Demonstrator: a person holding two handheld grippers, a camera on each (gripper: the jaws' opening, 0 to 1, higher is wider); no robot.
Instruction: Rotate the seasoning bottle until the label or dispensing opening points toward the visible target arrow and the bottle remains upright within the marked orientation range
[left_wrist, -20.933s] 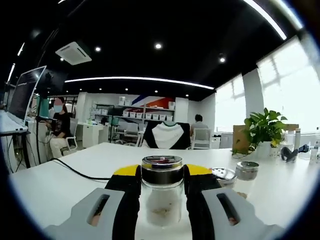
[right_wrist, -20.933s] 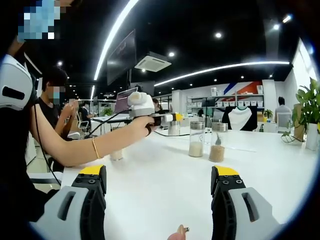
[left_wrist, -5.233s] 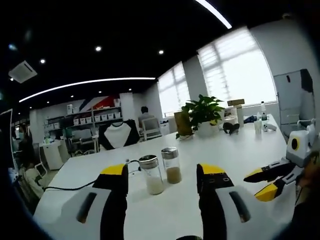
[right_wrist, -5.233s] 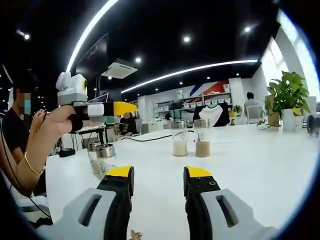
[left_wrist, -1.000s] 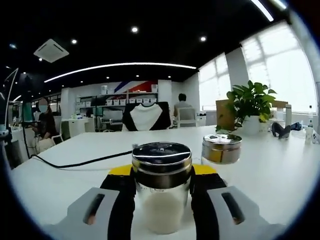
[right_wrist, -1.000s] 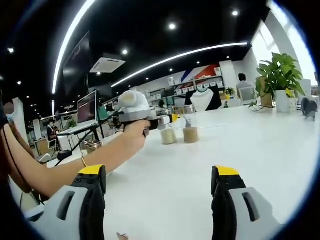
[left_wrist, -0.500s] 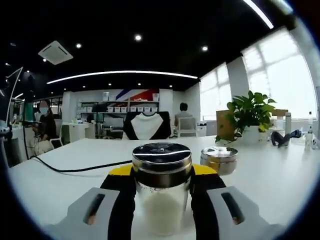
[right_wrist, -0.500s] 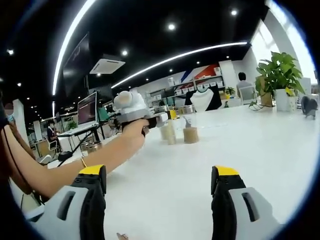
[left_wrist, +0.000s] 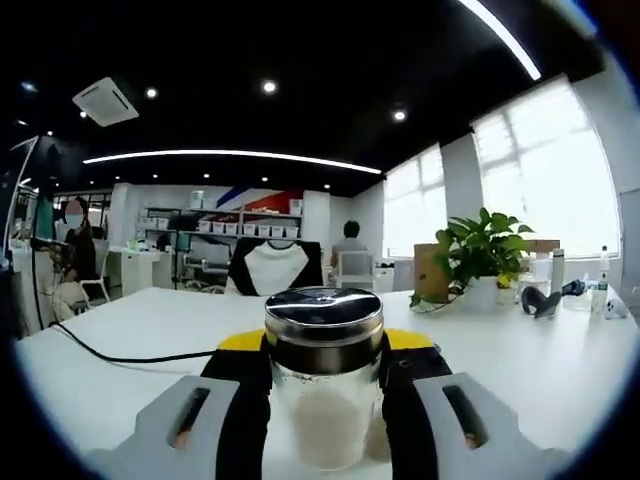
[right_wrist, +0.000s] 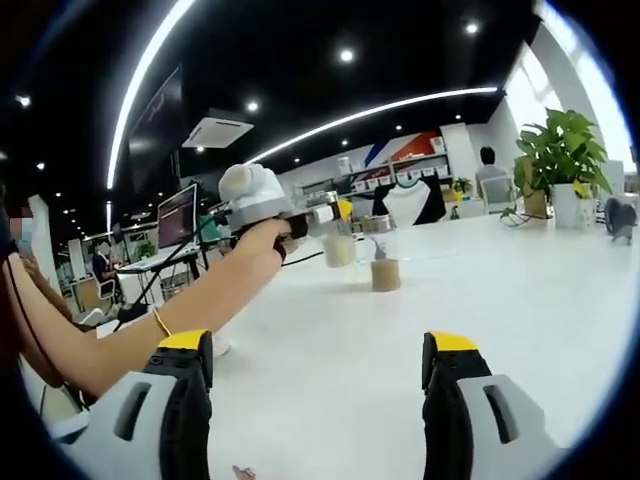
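Left tool clamps seasoning bottle at frame centre, upright; now lifted off the worktop, so rotation can proceed; right tool stands wide, empty.

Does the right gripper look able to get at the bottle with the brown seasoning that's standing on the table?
Probably yes: the right gripper is open, and bare white table lies between it and the brown seasoning bottle.

We can't read any text, brand, no. or sign in either view; the seasoning bottle shows no legible label, & the far wall's markings are too blurred.
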